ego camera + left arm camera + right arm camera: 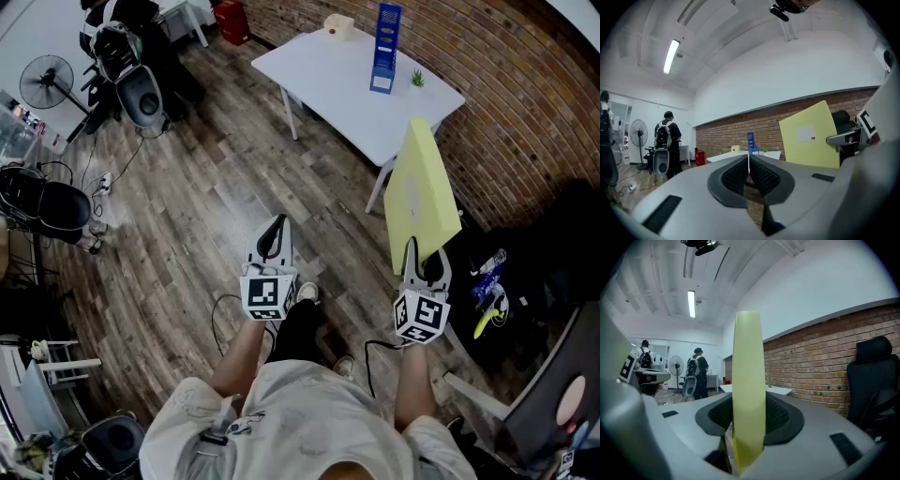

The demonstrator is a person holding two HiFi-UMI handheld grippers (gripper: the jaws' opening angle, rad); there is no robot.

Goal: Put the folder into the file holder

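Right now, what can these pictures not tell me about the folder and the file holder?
- File holder slots: too small in the head view to tell if free.
- Right gripper view: no file holder in sight; the folder covers the middle.
- Print on the folder's white label: too small in the left gripper view.
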